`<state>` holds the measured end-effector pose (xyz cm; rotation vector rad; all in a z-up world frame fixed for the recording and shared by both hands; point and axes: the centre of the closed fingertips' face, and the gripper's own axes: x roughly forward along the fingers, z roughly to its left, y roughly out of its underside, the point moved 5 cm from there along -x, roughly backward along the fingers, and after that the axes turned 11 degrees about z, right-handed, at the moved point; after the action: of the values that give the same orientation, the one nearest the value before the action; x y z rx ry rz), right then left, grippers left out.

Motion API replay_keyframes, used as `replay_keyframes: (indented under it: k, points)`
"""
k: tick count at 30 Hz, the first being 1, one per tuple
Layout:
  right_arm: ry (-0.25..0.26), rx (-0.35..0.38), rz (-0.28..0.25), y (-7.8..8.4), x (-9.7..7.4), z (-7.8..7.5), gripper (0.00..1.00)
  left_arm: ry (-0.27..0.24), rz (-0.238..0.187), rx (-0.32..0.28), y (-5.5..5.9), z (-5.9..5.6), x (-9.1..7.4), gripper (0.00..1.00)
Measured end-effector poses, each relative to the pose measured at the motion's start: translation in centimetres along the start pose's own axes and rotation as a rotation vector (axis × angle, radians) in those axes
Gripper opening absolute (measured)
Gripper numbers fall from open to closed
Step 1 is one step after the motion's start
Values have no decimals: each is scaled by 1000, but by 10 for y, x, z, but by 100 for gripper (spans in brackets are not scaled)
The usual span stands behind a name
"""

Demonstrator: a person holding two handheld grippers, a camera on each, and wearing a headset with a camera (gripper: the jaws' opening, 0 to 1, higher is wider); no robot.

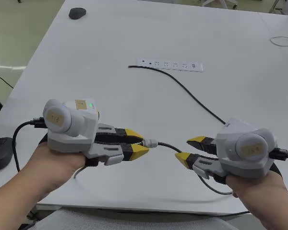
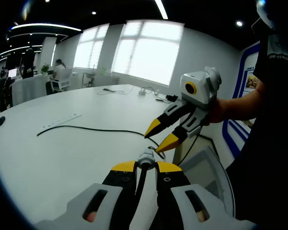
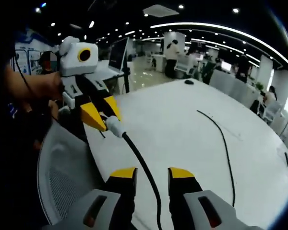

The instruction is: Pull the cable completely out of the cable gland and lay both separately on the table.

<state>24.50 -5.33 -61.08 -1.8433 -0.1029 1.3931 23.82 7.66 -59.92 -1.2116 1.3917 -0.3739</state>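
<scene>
Left gripper [image 1: 144, 143], smooth grey-white plastic with yellow jaw tips, is clamped on the small pale cable gland [image 1: 151, 143] above the white worktop's [image 1: 134, 38] near edge. The thin black cable [image 1: 168, 145] leaves the gland and passes between the right gripper's [image 1: 183, 148] parted jaws. A white power strip [image 1: 170, 64] lies toward the far edge, its markings too small to read.

Daylight is bleaching the windows [image 2: 144, 52] white; ceiling lights [image 3: 206, 26] are glaring. The left gripper [image 1: 143, 143] is casting faint shadow on the bright table [image 1: 134, 28]; fisheye edges are bending lines.
</scene>
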Motion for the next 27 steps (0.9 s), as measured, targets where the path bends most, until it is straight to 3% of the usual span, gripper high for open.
replay_keyframes:
  k: [5, 12, 16, 27]
  points:
    - [-7, -188, 0, -19, 10, 17, 18, 4, 4, -1, 1, -1, 0, 15]
    - [-22, -265, -12, -28, 16, 28, 9, 9, 7, 1, 2, -1, 0, 15]
    - [-12, -292, -14, -29, 17, 29, 2, 13, 9, -4, 3, -1, 0, 15]
    - [-29, -219, -22, -26, 17, 23, 0, 15, -1, -3, 0, 1, 0, 15]
